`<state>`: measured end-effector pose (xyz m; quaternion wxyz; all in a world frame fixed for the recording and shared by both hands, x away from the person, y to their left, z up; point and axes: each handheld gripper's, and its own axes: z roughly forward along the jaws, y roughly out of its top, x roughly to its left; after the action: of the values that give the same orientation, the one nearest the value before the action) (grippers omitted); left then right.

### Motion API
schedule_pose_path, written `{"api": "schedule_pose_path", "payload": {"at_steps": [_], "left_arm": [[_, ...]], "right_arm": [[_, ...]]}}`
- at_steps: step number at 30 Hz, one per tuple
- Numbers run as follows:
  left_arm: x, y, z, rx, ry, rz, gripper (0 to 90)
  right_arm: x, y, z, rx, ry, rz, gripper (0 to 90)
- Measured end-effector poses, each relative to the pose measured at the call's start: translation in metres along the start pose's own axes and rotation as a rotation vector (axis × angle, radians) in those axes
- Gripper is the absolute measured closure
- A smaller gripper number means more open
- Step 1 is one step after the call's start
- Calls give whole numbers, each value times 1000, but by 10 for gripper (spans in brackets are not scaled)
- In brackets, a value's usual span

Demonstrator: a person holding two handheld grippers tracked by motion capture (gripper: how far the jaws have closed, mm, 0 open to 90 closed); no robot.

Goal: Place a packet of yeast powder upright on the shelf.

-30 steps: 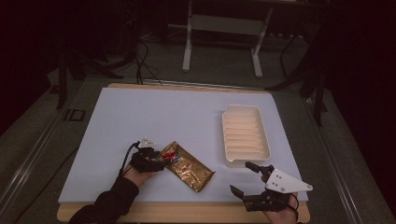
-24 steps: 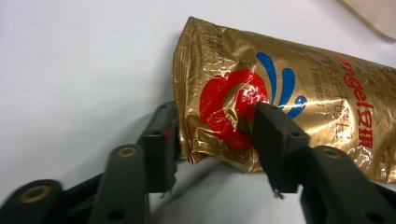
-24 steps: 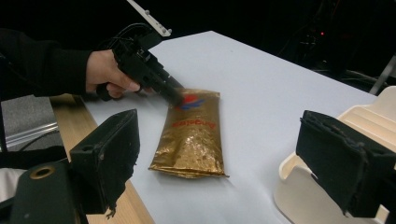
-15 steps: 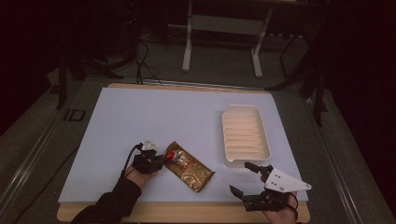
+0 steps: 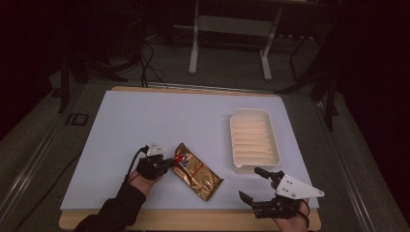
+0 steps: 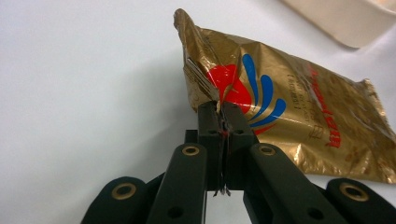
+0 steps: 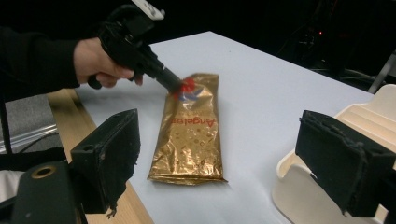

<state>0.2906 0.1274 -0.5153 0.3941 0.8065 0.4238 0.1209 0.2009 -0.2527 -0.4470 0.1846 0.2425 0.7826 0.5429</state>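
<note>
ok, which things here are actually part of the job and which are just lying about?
In the job:
- gold snack packet, pinched at its edge
- left gripper, shut on that packet, jaws just closed
- cream ridged tray, the likely destination

Lying about:
- right gripper, open, idle near the tray
- metal stand behind the table
- floor cables

**Gold, red and blue on a pale sheet**

The packet [image 5: 197,170], low centre of the high view, is shiny gold with a red disc, blue curved stripes and red lettering. The tray [image 5: 254,140], right of centre, is cream. The table cover [image 5: 159,121] is pale lavender-white. Both grippers' jaws are black.
</note>
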Motion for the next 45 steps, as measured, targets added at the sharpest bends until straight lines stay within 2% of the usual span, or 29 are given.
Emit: {"api": "schedule_pose_path", "payload": {"at_steps": [3,9,11,12,13,15,20,21,23,27,30,32,36,40,42,43,45], "left_arm": [[-10,8,-12,-34,4,68,891],[-17,14,-21,-78,-4,90,890],[-18,16,-23,-87,-18,93,890],[-19,17,-26,-98,-38,90,889],[-19,17,-26,-98,-38,90,890],[-21,21,-30,-106,-37,126,890],[-23,25,-35,-115,-45,141,891],[-28,28,-41,-135,-55,166,891],[-32,31,-44,-145,-63,188,891],[-39,36,-51,-154,-86,214,892],[-45,40,-58,-165,-94,254,891],[-48,43,-61,-173,-90,295,891],[-52,49,-69,-180,-123,340,891],[-55,54,-77,-217,-146,403,891],[-56,57,-81,-218,-164,424,891],[-56,58,-83,-224,-160,434,890],[-57,61,-87,-231,-185,446,891]], "right_arm": [[0,0,-1,-1,-4,3,138],[1,0,0,4,1,5,140],[1,0,1,6,8,10,146],[1,0,1,11,8,8,154],[1,0,1,11,8,8,154],[1,0,1,23,1,3,184],[1,0,0,28,-8,2,207],[1,1,-1,27,-8,4,218],[1,1,-1,28,-7,1,227],[2,3,-2,31,-11,-7,236],[3,5,-3,30,-8,-16,254],[2,6,-3,27,-3,-16,256],[1,8,-3,43,-15,-26,280],[1,10,-1,59,11,-29,312],[1,13,-1,54,27,-25,321],[1,15,0,55,40,-24,323],[1,18,0,58,53,-24,337]]}}
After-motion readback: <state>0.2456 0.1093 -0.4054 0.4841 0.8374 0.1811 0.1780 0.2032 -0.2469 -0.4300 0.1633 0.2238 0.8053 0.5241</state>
